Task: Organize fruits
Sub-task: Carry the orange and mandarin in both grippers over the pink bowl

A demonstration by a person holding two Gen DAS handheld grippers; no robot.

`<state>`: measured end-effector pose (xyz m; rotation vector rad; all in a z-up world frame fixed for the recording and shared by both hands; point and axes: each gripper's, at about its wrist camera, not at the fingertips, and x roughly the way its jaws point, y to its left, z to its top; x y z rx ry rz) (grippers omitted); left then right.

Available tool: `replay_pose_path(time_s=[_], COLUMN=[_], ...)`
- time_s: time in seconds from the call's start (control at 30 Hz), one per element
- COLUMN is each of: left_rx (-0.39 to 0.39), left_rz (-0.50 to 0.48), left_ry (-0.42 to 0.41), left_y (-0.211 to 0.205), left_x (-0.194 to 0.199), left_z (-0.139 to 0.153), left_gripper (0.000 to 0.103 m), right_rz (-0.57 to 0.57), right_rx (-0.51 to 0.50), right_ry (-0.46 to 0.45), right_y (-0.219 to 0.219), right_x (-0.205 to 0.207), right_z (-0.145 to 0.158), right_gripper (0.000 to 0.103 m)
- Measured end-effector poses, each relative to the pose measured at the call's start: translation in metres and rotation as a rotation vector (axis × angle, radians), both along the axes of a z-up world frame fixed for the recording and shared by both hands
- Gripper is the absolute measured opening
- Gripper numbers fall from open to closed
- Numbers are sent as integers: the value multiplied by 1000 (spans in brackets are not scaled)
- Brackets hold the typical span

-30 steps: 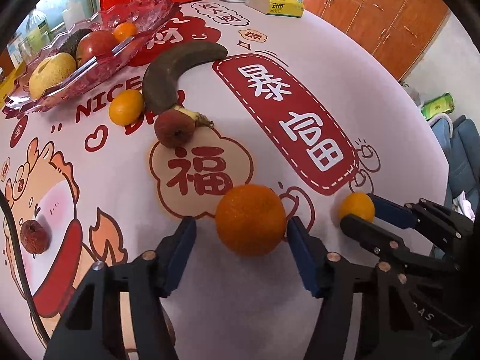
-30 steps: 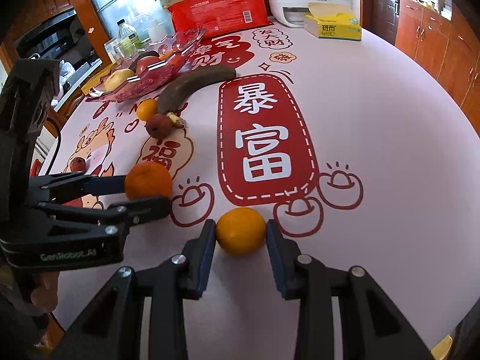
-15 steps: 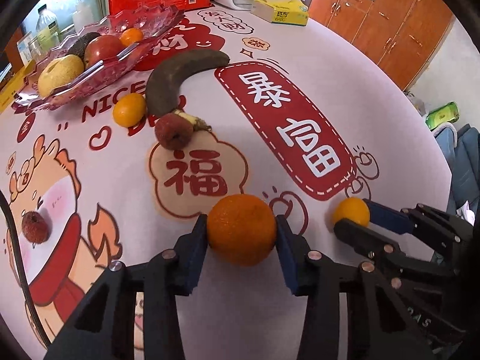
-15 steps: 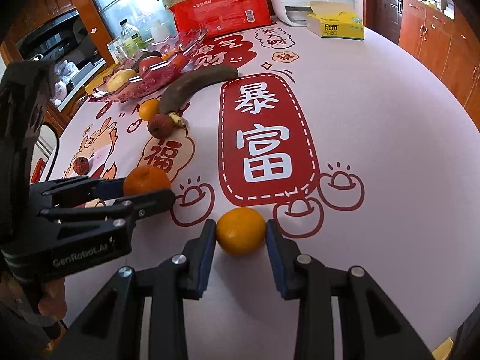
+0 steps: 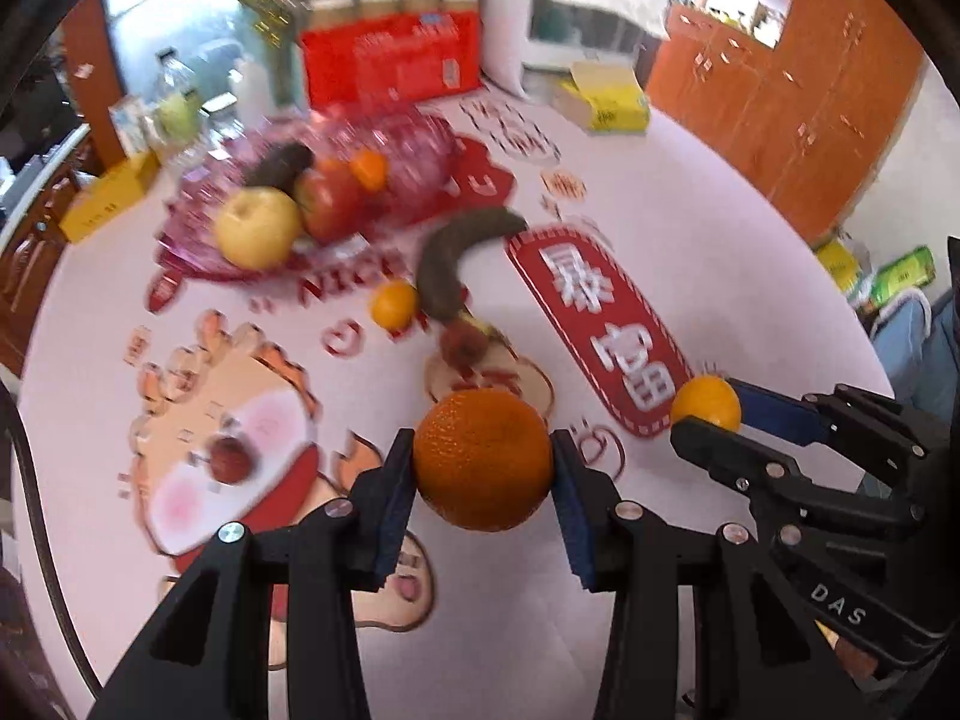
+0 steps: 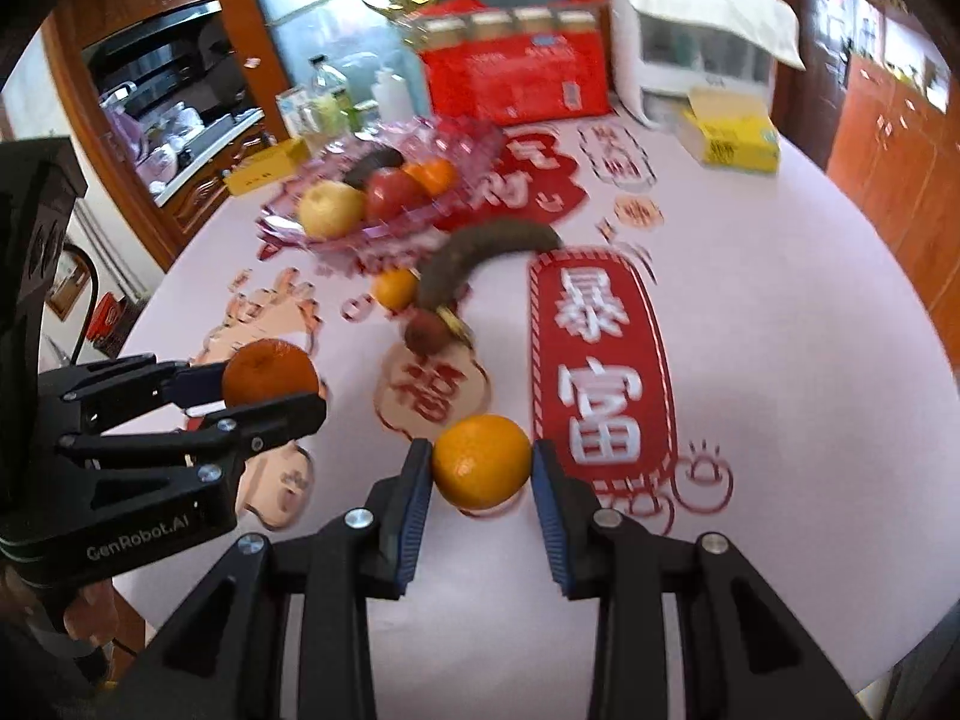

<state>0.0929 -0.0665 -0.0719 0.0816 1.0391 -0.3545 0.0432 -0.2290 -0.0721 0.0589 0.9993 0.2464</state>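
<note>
My left gripper (image 5: 483,474) is shut on a large orange (image 5: 483,459) and holds it above the table. My right gripper (image 6: 482,471) is shut on a smaller orange (image 6: 482,461), also lifted; it also shows in the left wrist view (image 5: 707,402). A pink glass fruit tray (image 5: 414,162) at the far left holds a yellow apple (image 5: 258,228), a red apple (image 5: 327,201), a small orange and a dark fruit. On the cloth lie a dark banana (image 5: 456,258), a small orange (image 5: 393,303), a red lychee (image 5: 465,345) and another red fruit (image 5: 231,459).
A red carton (image 5: 390,63), a white appliance (image 5: 576,30) and a yellow tissue box (image 5: 606,102) stand at the table's far side. Bottles and a yellow box (image 5: 108,201) are beyond the tray. Wooden cabinets stand at the right.
My left gripper closed on the large orange. Both grippers have risen with their oranges and tilted up toward the tray. The view is motion-blurred.
</note>
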Motion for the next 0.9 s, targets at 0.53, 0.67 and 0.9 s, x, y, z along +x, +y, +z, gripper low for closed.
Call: replay_pose_path(time_s=[0.53,0.67,0.9], left_rx=[-6,23,21], left_rz=[157,201,267], left_ry=[-232,-241,-248], left_y=[71,84,100], left_x=[40,66,114], left_z=[141,159,164], left_gripper=[42,42,42], right_rz=[200,236,261], right_rx=[-122,-149,-161], right_ry=[-292,-325,-300], right_y=[55,68,89], right_x=[63,97,160], right_z=[165,192,198], right_gripper=[34,34,34])
